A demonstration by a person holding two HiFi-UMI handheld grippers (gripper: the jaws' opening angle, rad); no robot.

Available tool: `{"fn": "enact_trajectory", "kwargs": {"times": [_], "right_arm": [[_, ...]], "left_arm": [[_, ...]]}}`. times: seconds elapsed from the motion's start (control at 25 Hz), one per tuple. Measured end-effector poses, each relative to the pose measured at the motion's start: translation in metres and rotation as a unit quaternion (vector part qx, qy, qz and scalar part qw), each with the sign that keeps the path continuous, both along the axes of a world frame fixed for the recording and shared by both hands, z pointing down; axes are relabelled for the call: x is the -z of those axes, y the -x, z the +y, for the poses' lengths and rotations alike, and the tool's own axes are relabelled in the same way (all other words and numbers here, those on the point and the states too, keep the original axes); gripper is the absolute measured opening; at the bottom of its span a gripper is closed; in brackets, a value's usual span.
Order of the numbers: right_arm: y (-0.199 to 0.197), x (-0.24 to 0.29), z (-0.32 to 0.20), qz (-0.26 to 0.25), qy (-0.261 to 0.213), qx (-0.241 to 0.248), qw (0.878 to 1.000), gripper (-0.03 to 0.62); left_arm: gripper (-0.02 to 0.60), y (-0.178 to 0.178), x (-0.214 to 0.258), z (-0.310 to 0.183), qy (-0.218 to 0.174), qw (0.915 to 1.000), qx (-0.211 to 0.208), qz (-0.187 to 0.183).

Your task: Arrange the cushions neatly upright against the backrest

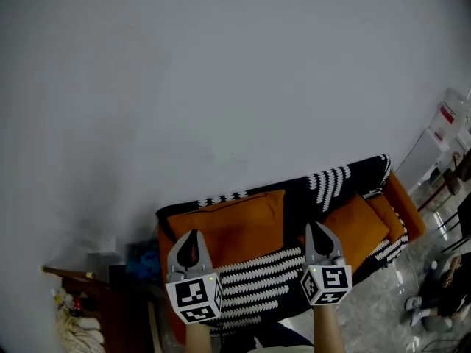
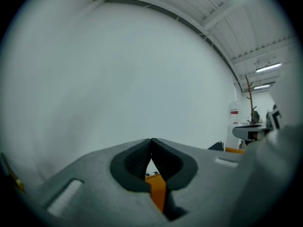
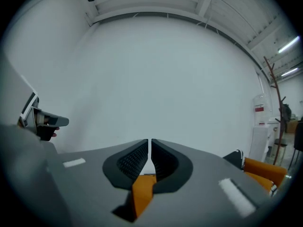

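Note:
An orange sofa stands against a white wall, draped with a black-and-white patterned throw. One orange cushion leans on the backrest at the left. A second orange cushion lies at the right. My left gripper hovers in front of the left cushion, its jaws shut with nothing held. My right gripper hangs between the two cushions, its jaws a narrow slit apart and empty. Orange fabric shows below both jaw gaps.
A dark side table with small items stands left of the sofa. White equipment with red labels and a coat stand are at the right. Glossy grey floor lies in front of the sofa's right end.

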State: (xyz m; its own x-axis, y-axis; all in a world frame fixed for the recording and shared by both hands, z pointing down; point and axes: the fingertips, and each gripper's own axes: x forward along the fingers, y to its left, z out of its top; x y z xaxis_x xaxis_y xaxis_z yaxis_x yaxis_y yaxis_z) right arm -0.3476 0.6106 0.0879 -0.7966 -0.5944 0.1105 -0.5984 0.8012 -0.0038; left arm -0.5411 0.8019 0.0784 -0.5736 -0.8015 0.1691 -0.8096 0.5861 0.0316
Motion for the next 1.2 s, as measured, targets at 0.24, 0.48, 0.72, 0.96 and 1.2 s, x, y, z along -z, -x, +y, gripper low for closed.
{"fn": "enact_trajectory", "kwargs": {"times": [0.24, 0.48, 0.72, 0.96, 1.2], "right_arm": [[-0.09, -0.013, -0.03, 0.022, 0.007, -0.089, 0.996, 0.054], [-0.191, -0.018, -0.06, 0.035, 0.006, -0.16, 0.987, 0.07], [-0.305, -0.032, -0.092, 0.048, 0.014, -0.185, 0.981, 0.105], [-0.405, -0.04, -0.125, 0.06, 0.022, -0.175, 0.983, 0.146], [-0.46, -0.04, -0.154, 0.063, 0.016, -0.17, 0.983, 0.149]], "left_arm": [[0.037, -0.056, -0.013, -0.065, 0.016, 0.9953, -0.095, 0.006], [0.063, -0.132, -0.021, -0.126, 0.026, 0.9866, -0.161, 0.01], [0.094, -0.233, -0.032, -0.175, 0.039, 0.9806, -0.192, 0.011], [0.103, -0.328, -0.04, -0.206, 0.04, 0.9822, -0.182, 0.023], [0.11, -0.378, -0.036, -0.229, 0.035, 0.9851, -0.167, 0.021]]}}
